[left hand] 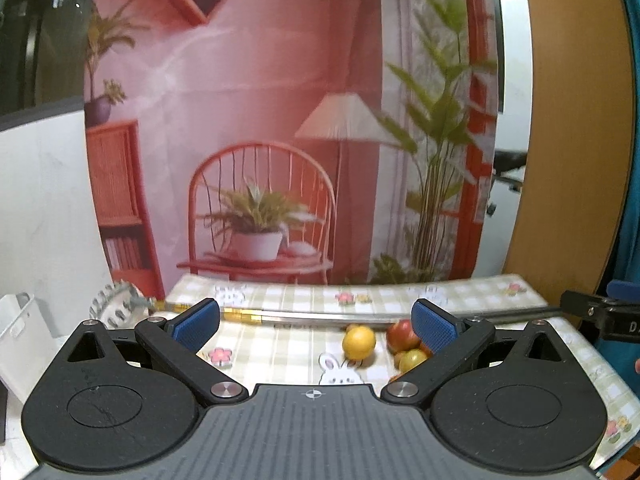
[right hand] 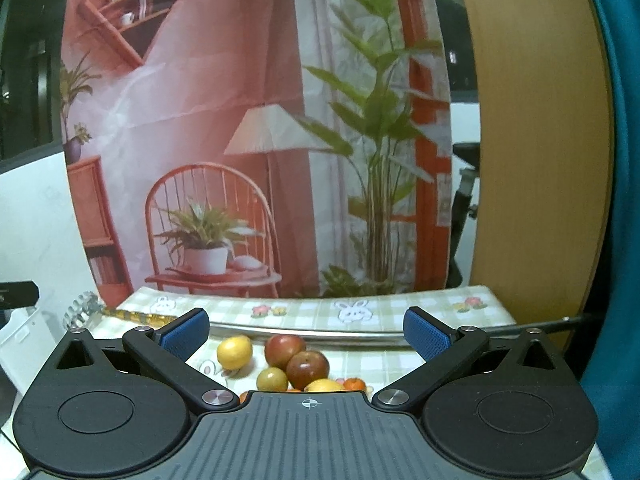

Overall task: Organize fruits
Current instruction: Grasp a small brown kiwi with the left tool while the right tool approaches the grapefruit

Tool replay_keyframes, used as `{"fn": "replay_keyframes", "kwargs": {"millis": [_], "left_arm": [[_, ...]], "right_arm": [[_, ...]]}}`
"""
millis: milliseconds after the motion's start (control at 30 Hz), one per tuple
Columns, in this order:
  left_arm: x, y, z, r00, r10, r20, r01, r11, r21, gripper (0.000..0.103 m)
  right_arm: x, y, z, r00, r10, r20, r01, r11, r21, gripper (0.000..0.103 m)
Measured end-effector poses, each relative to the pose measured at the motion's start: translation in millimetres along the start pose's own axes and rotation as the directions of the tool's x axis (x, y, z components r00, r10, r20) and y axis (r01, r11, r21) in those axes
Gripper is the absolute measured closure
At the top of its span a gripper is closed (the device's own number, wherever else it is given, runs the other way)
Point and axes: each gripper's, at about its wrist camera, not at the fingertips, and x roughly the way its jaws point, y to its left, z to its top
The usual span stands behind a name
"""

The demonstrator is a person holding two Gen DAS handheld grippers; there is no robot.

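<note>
A heap of fruit lies on the checked tablecloth (right hand: 360,360). In the right wrist view I see a yellow lemon (right hand: 234,352), two red apples (right hand: 285,350) (right hand: 308,369), a small green-yellow fruit (right hand: 272,379), a second lemon (right hand: 324,385) and a small orange (right hand: 354,383), partly hidden by the gripper body. My right gripper (right hand: 306,330) hangs open above and in front of them, holding nothing. In the left wrist view the lemon (left hand: 359,342), a red apple (left hand: 401,334) and the green-yellow fruit (left hand: 413,359) sit right of centre. My left gripper (left hand: 316,324) is open and empty.
A metal rod (right hand: 320,334) lies across the table behind the fruit, with a round spiked roller (left hand: 116,306) at its left end. A printed room backdrop (left hand: 280,120) stands behind. A white bin (left hand: 22,332) sits left; a wooden panel (right hand: 540,160) stands right.
</note>
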Motion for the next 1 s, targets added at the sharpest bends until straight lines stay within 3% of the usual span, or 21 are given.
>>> {"fn": "replay_keyframes", "kwargs": {"millis": [133, 300, 600, 733, 867, 1000], "left_arm": [[28, 4, -7, 0.997, -0.022, -0.067, 0.021, 1.0, -0.005, 0.003], [67, 13, -16, 0.988, -0.037, -0.149, 0.034, 0.999, -0.026, 0.015], [144, 21, -14, 0.971, -0.051, -0.232, 0.05, 0.999, -0.008, 0.04], [184, 20, -3, 0.964, -0.088, -0.252, 0.083, 0.996, -0.028, 0.042], [239, 14, 1, 0.936, -0.159, -0.313, 0.144, 0.987, -0.07, 0.046], [298, 4, -5, 0.903, -0.187, -0.387, 0.16, 0.982, -0.1, 0.052]], "right_arm": [[23, -11, -8, 0.999, 0.008, -0.037, -0.007, 1.0, 0.019, 0.0], [55, -23, -16, 0.996, 0.026, -0.081, -0.022, 0.999, 0.044, 0.0], [106, -34, -24, 0.991, 0.051, -0.121, -0.043, 0.997, 0.069, 0.001], [130, -39, -27, 0.991, 0.018, -0.136, -0.011, 0.999, 0.053, 0.001], [152, -45, -33, 0.986, -0.041, -0.162, 0.047, 0.998, 0.034, 0.001], [166, -58, -42, 0.98, -0.053, -0.193, 0.067, 0.996, 0.067, 0.001]]}}
